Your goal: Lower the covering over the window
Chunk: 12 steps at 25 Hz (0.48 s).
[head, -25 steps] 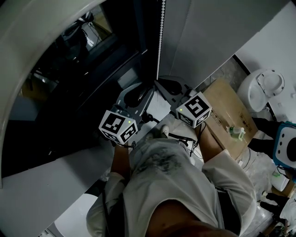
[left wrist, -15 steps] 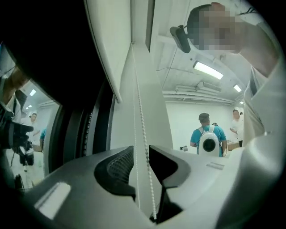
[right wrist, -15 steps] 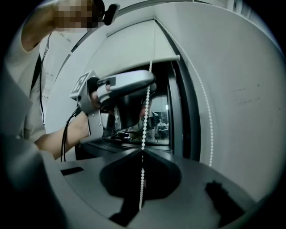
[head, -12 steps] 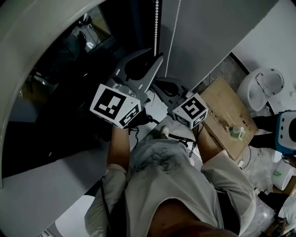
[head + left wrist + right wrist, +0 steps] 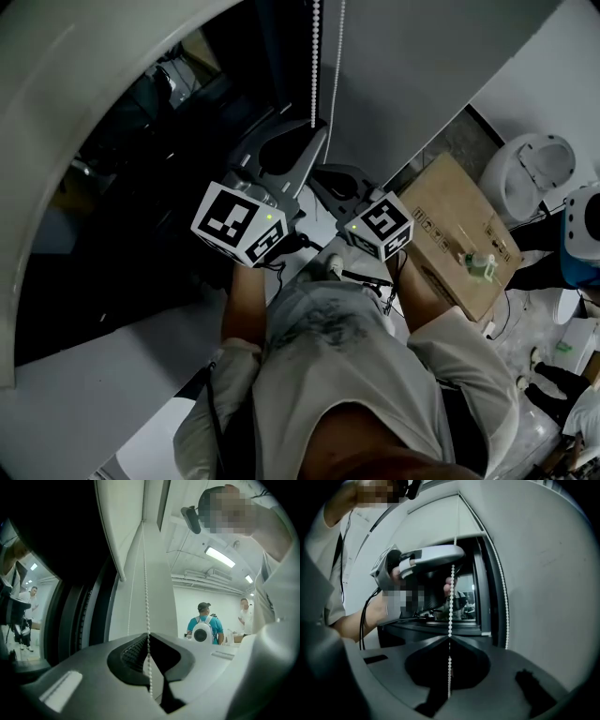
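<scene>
A white bead chain [image 5: 314, 56] hangs in two strands beside the dark window [image 5: 141, 187], under the grey roller blind [image 5: 412, 66]. My left gripper [image 5: 314, 127] is the higher one; its jaws have just been closing and now pinch the bead chain [image 5: 145, 583] at the tips [image 5: 148, 635]. My right gripper [image 5: 319, 172] sits just below it, shut on the same strand [image 5: 451, 606] at its tips [image 5: 450, 637]. In the right gripper view the left gripper [image 5: 457, 555] shows above, with the blind [image 5: 426, 527] partly down over the window.
A cardboard box [image 5: 459, 234] with a small bottle [image 5: 481, 267] lies at the right, a white fixture [image 5: 530, 178] beyond it. A pale ledge [image 5: 84, 375] runs below the window. Several people [image 5: 203, 625] stand in the background of the left gripper view.
The left gripper has risen along the chain and its open jaws have closed on it. The right gripper has sunk slightly, still holding the chain.
</scene>
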{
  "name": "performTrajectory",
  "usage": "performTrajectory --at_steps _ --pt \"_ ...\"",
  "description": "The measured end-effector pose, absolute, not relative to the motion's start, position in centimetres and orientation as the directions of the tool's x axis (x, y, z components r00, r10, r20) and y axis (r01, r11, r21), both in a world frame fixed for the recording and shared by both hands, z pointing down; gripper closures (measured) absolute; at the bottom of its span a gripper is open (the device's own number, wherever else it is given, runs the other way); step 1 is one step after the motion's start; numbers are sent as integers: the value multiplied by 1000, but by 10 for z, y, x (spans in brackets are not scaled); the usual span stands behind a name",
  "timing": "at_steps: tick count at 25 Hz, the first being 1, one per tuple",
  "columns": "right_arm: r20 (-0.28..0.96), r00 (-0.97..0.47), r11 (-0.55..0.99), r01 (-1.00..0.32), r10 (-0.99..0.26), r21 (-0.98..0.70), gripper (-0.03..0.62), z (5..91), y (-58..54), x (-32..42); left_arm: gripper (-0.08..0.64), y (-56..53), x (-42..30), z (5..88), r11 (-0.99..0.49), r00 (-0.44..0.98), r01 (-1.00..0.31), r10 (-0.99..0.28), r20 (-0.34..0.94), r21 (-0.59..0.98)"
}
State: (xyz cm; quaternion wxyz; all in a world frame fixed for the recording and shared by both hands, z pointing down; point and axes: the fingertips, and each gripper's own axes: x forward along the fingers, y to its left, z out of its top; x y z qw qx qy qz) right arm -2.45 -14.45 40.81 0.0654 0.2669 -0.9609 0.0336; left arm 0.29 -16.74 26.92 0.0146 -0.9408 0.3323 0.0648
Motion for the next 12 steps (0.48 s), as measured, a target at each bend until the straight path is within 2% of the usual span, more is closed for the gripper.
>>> performTrajectory --at_steps 12 --pt "249 -838 845 -523 -485 -113 574 470 -135 -26 543 -170 1 333 -768 770 -634 -638 -28 90"
